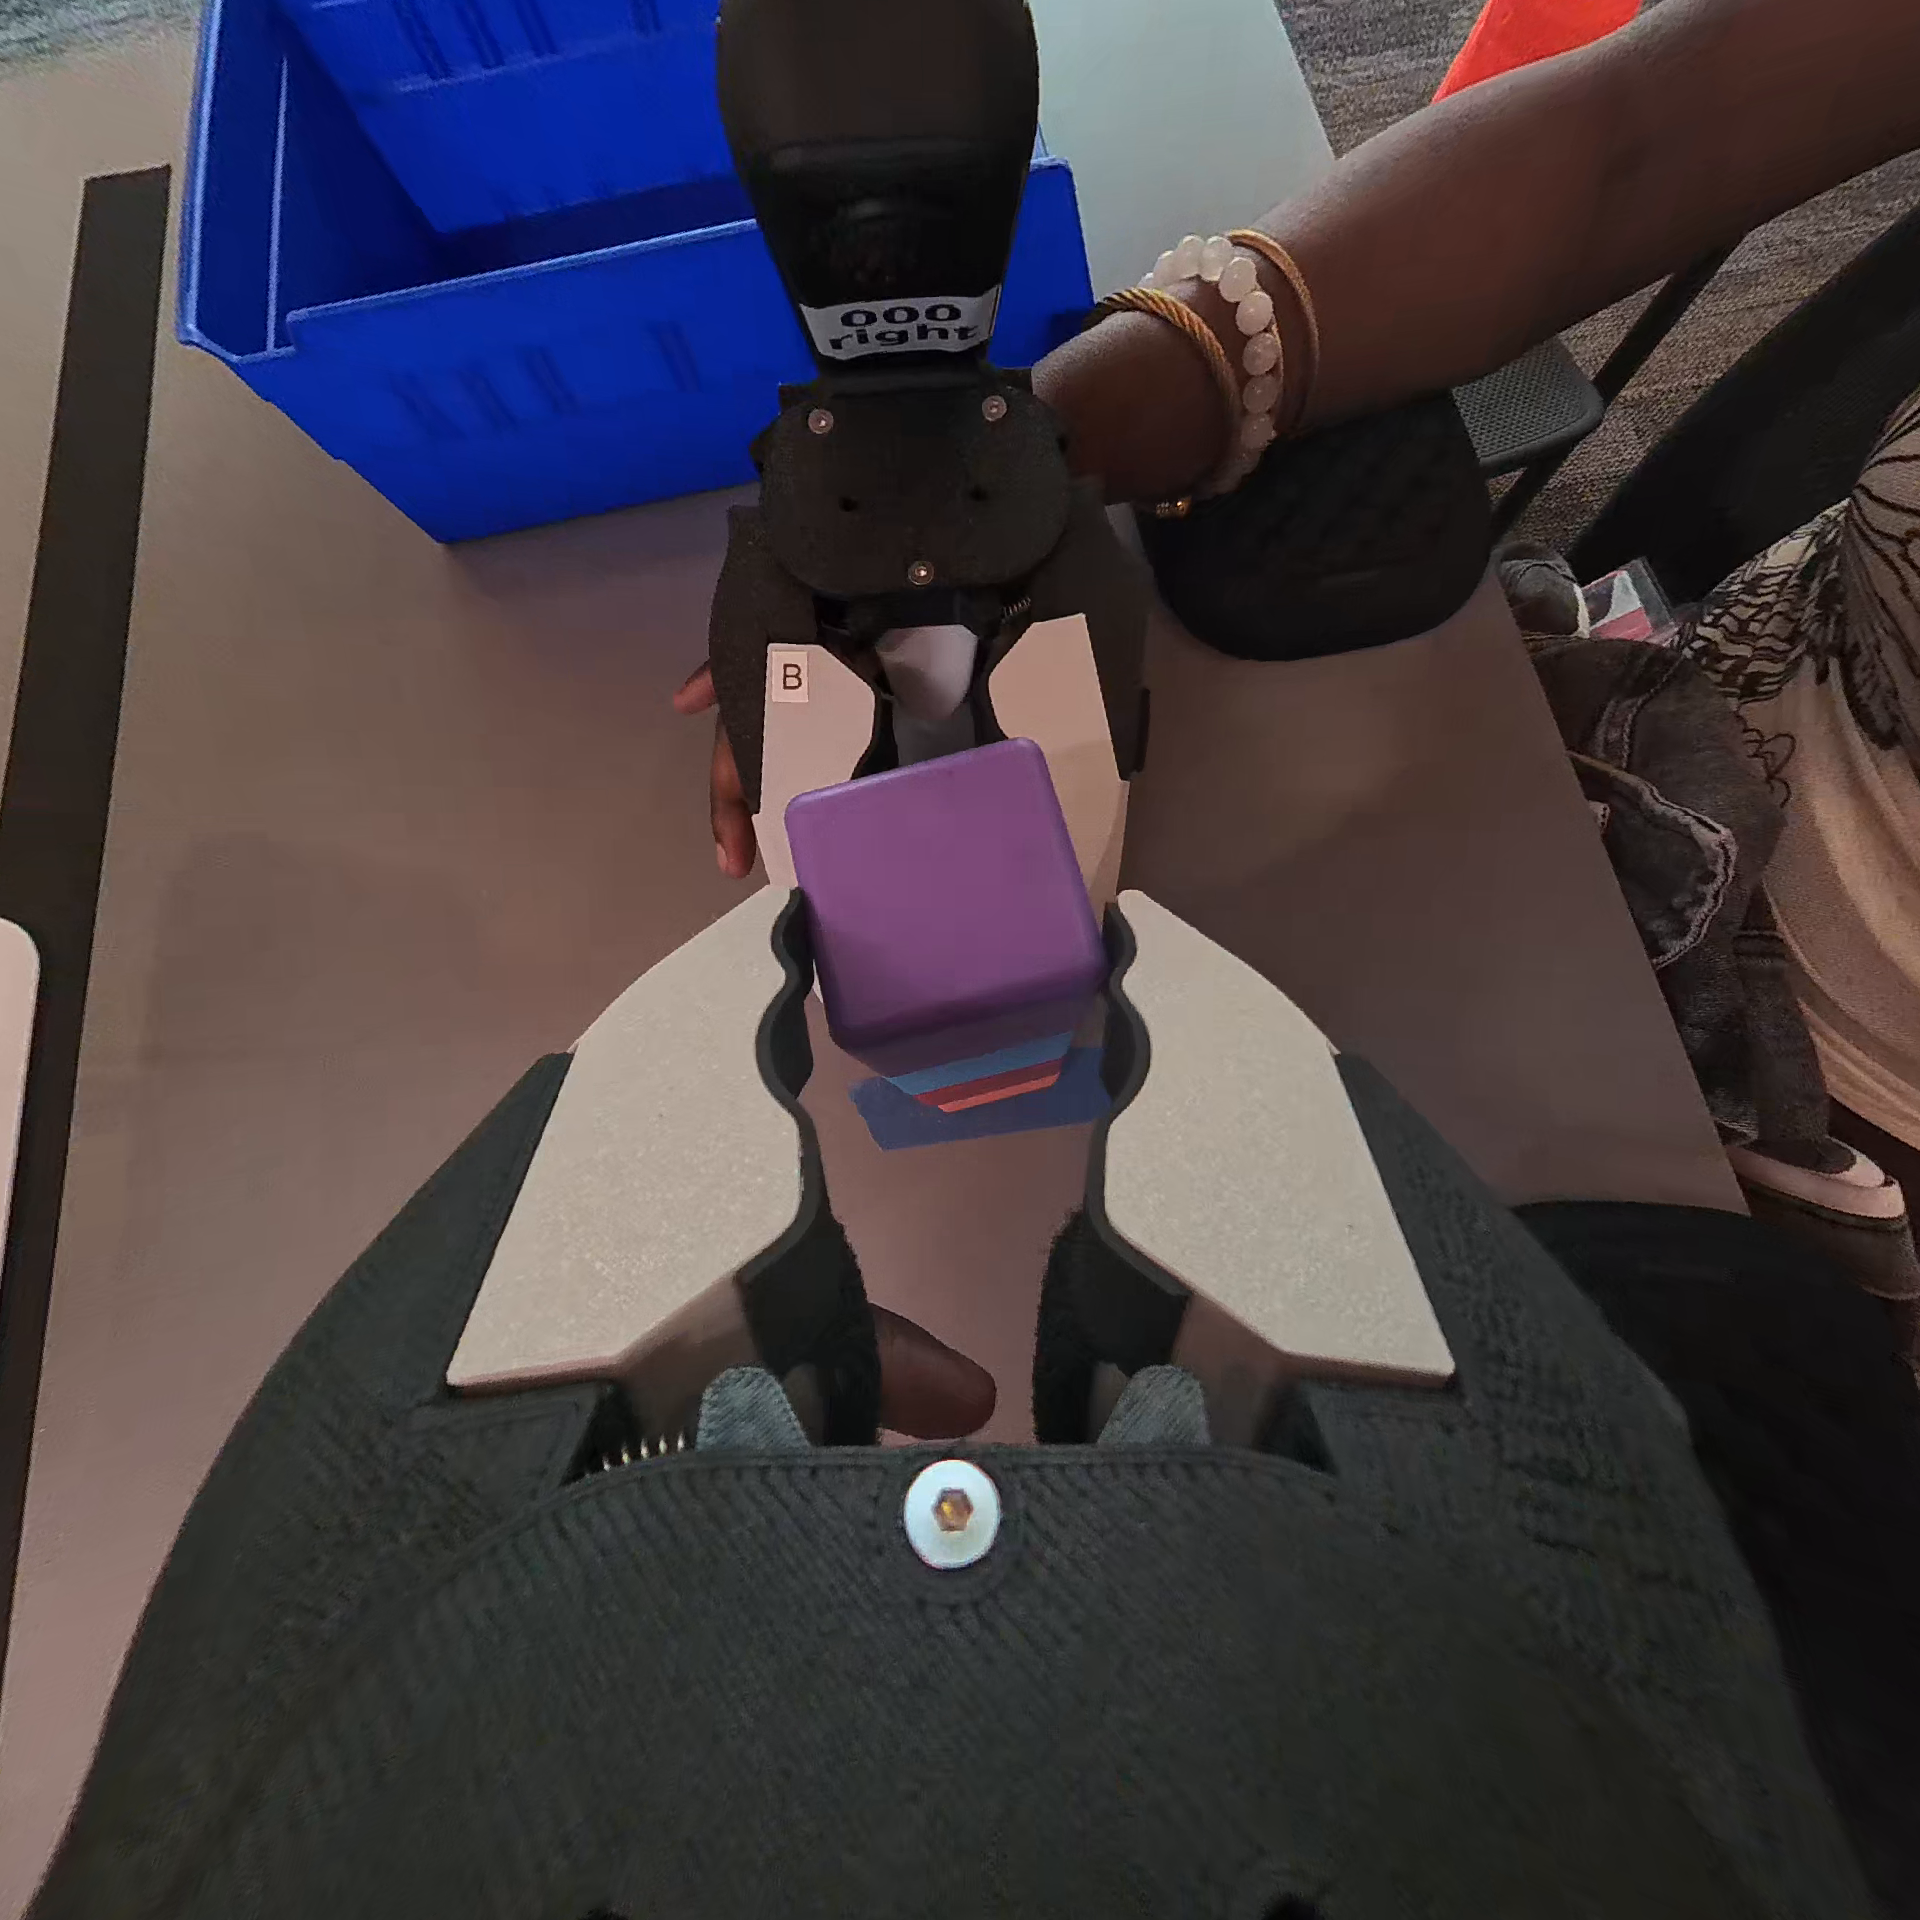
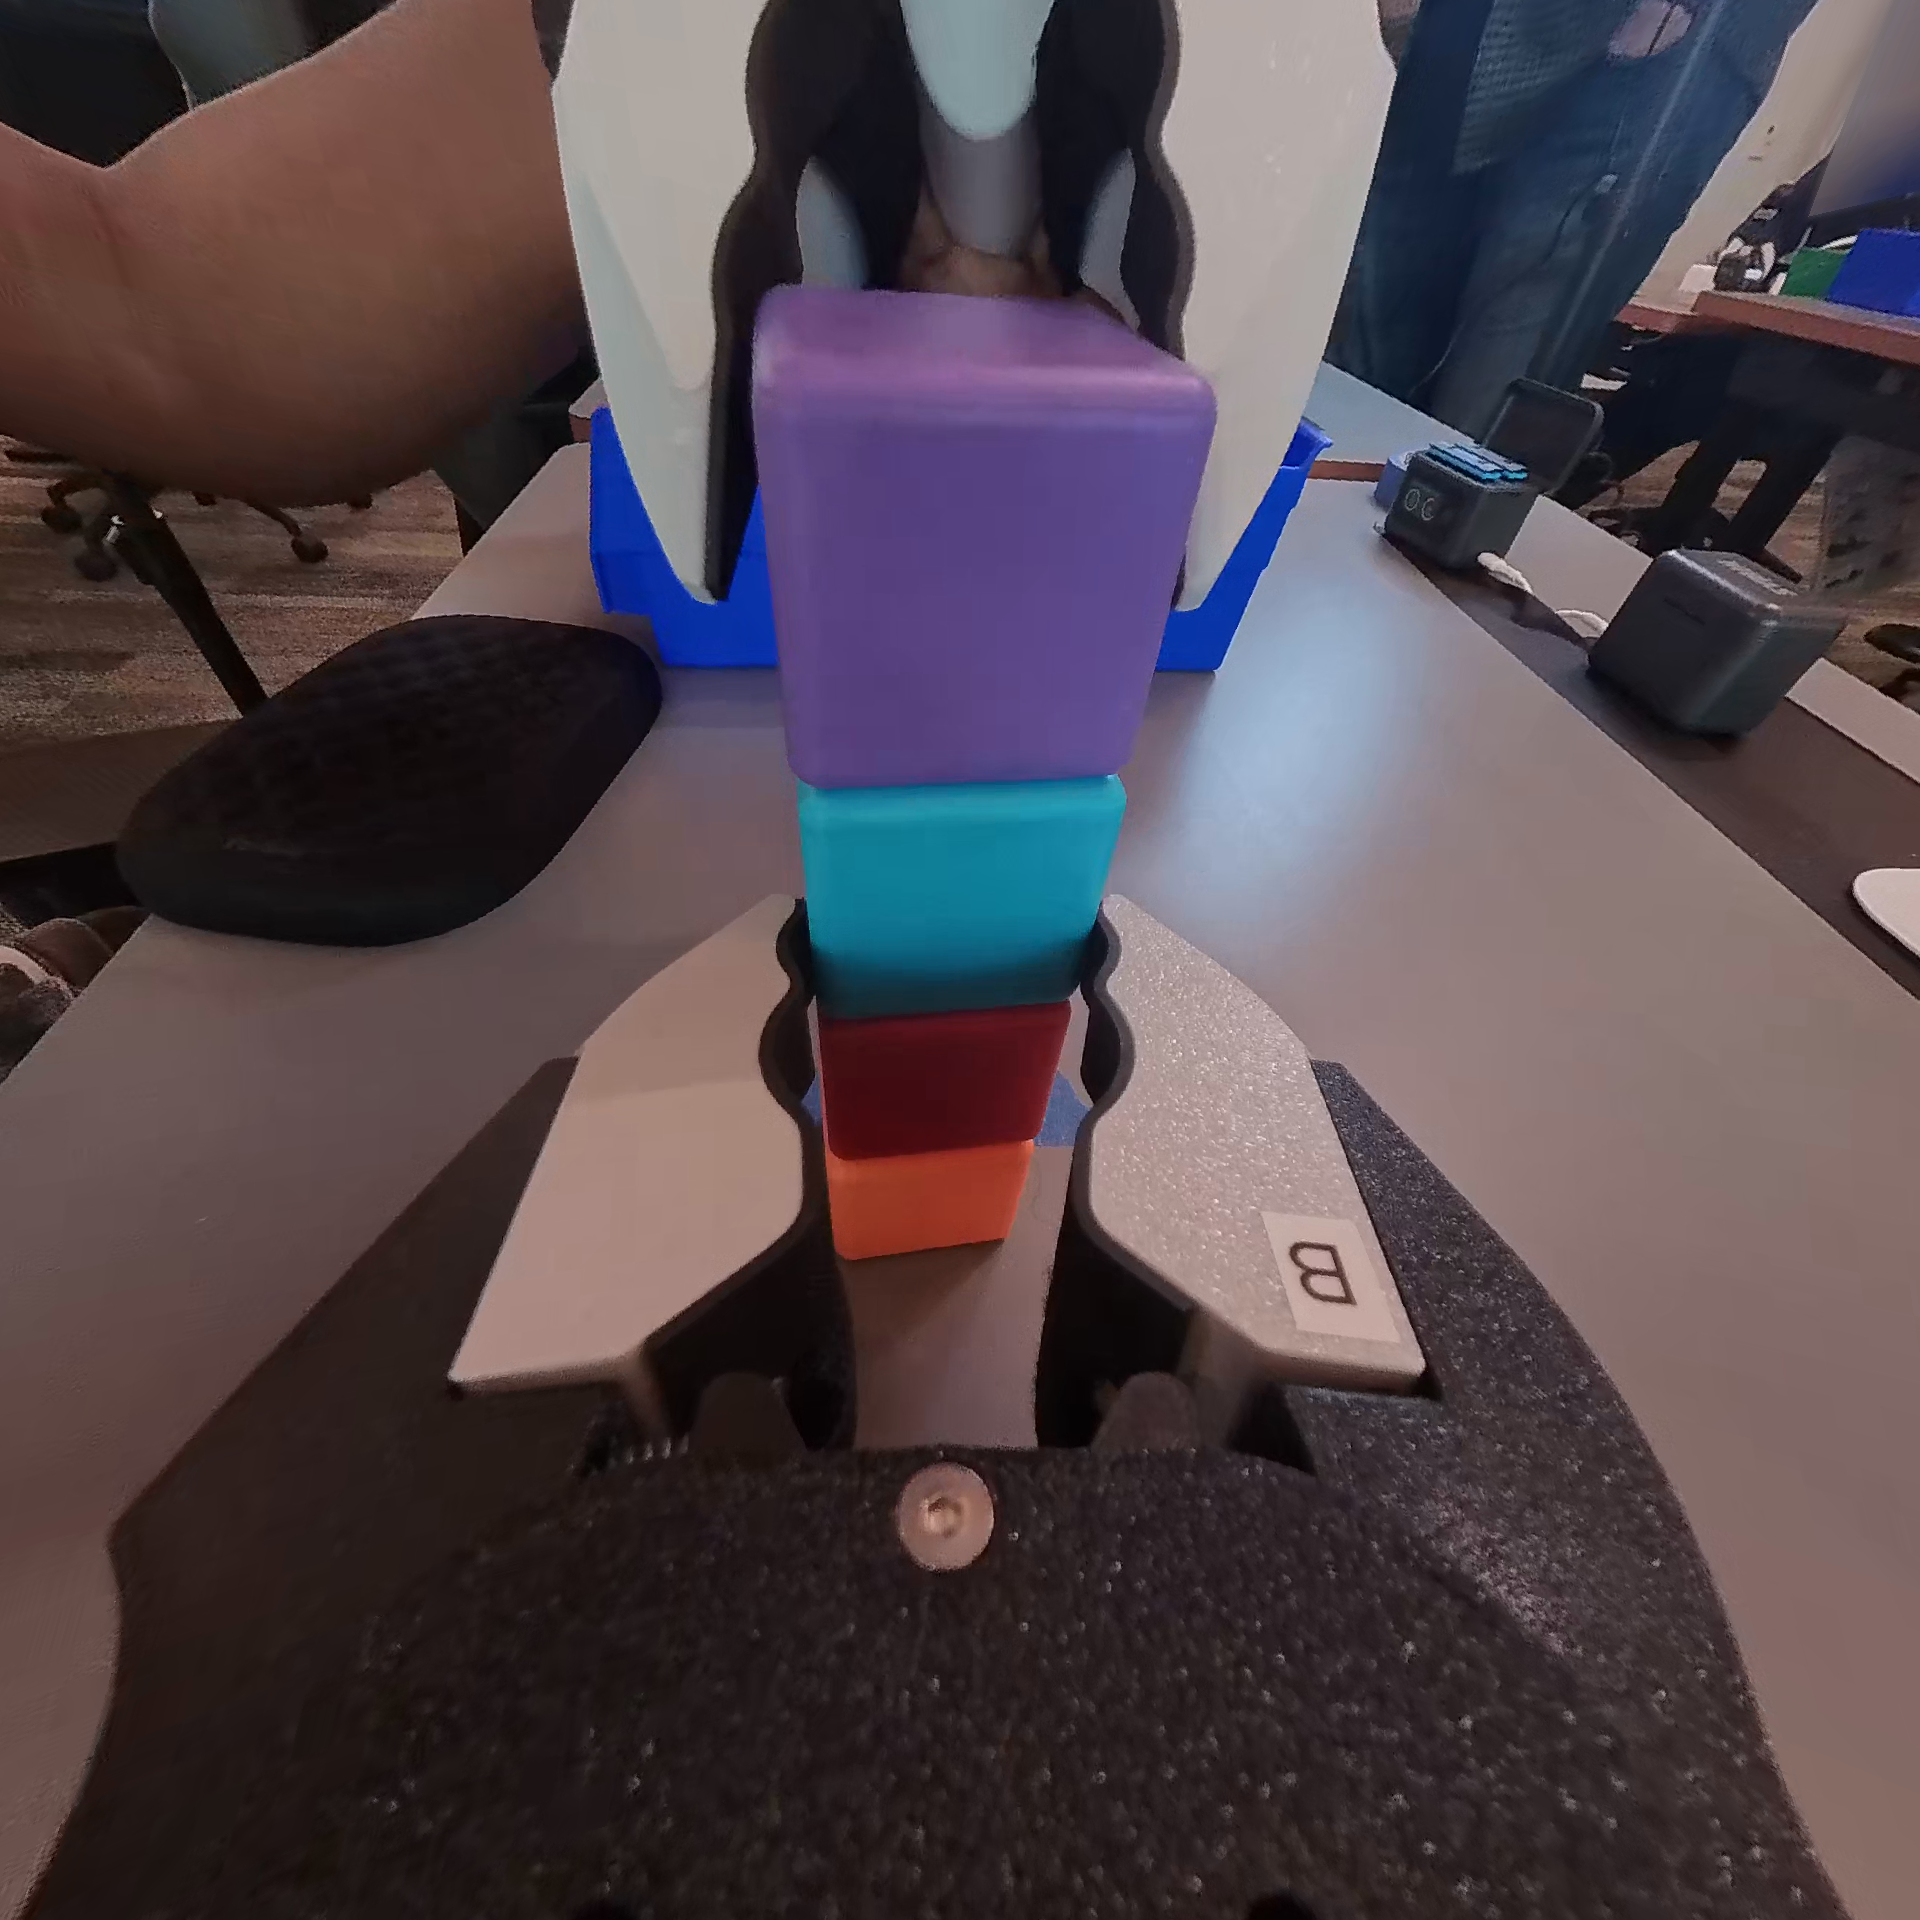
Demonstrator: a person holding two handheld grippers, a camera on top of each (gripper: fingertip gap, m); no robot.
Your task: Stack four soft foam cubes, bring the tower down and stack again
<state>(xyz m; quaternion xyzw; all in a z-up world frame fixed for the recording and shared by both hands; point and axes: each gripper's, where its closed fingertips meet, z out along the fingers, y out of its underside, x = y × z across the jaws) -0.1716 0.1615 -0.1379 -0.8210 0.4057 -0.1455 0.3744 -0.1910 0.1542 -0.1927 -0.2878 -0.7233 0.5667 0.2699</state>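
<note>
A tower stands on the grey table [image 2: 1403, 883]: an orange cube [image 2: 920, 1195] at the bottom, a dark red cube [image 2: 940, 1081], a teal cube [image 2: 956, 883] and a purple cube [image 2: 977, 561] on top. My left gripper [image 1: 956, 966] comes from above and is shut on the purple cube [image 1: 935, 894], which rests on the teal one. It also shows in the right wrist view [image 2: 956, 592]. My right gripper [image 2: 948, 971] is open and low, its fingertips either side of the tower's lower cubes. It shows beyond the tower in the left wrist view [image 1: 940, 769].
A blue bin [image 1: 520, 364] stands behind the tower. A black padded rest [image 2: 384, 779] lies at the table edge. Two dark boxes [image 2: 1714, 655] sit at the right. Blue tape [image 1: 977, 1117] marks the table under the tower. A person sits at the right side [image 1: 1818, 779]. About 6 cm separates my left fingertips from my right.
</note>
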